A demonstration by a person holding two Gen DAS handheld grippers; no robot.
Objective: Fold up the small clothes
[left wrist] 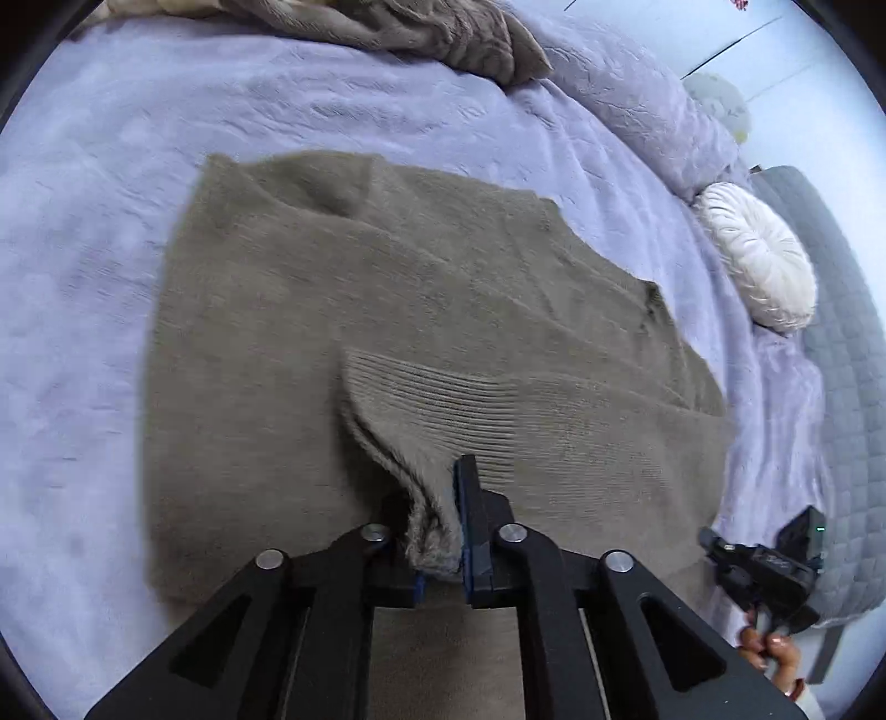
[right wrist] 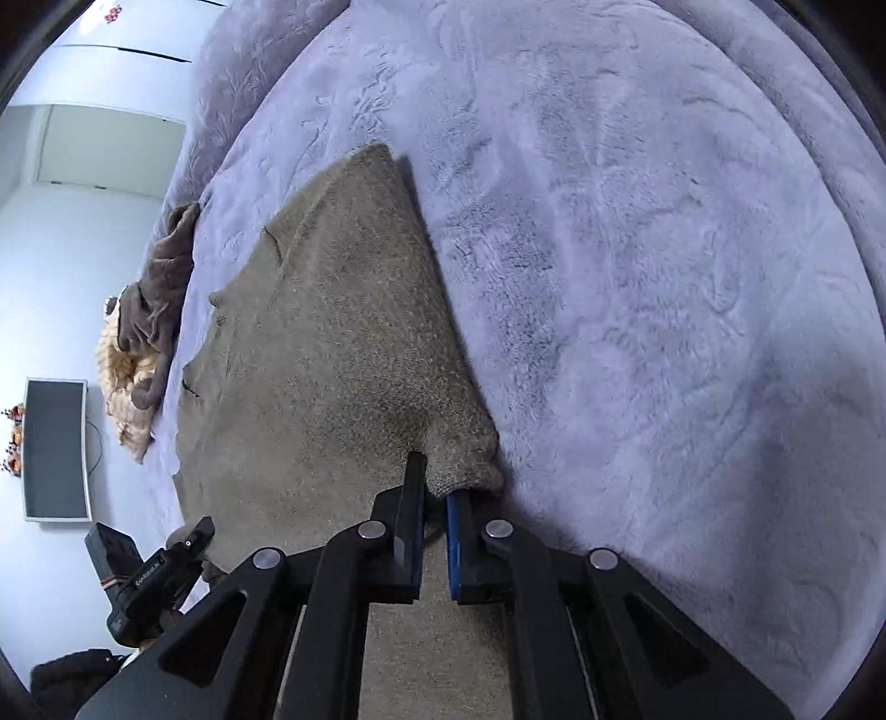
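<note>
My left tongs (left wrist: 443, 531) are clamped on the ribbed cuff (left wrist: 437, 410) of a fuzzy grey-brown knitted sweater (left wrist: 310, 310), the cuff's soft edge bunched between the blue-padded fingers (left wrist: 470, 520). That sleeve lies across the body of the garment, raised a little where I hold it. The sweater itself is spread over a lavender plush bedspread (left wrist: 99, 232) on the bed, mostly flat, with a few shallow creases running across its upper part.

From the right wrist camera I see my right tongs (right wrist: 434, 493) closed on a corner of the same sweater (right wrist: 332, 332), where the fabric rounds over the blue pad of the right finger (right wrist: 459, 531). The sweater's straight edge runs away from that grip toward the far side, the bedspread (right wrist: 664, 277) bare beside it.

In the left view, the other handheld unit (left wrist: 769, 565) shows at the lower right, beyond the sweater's edge, with the person's fingers (left wrist: 769, 648) beneath it. A round white pleated cushion (left wrist: 758, 255) sits near the bed's right side, against a grey quilted headboard (left wrist: 841, 343). A crumpled brown blanket (left wrist: 421, 27) lies at the far end of the bed. In the right view a white-framed screen (right wrist: 55, 448) hangs on the wall.
</note>
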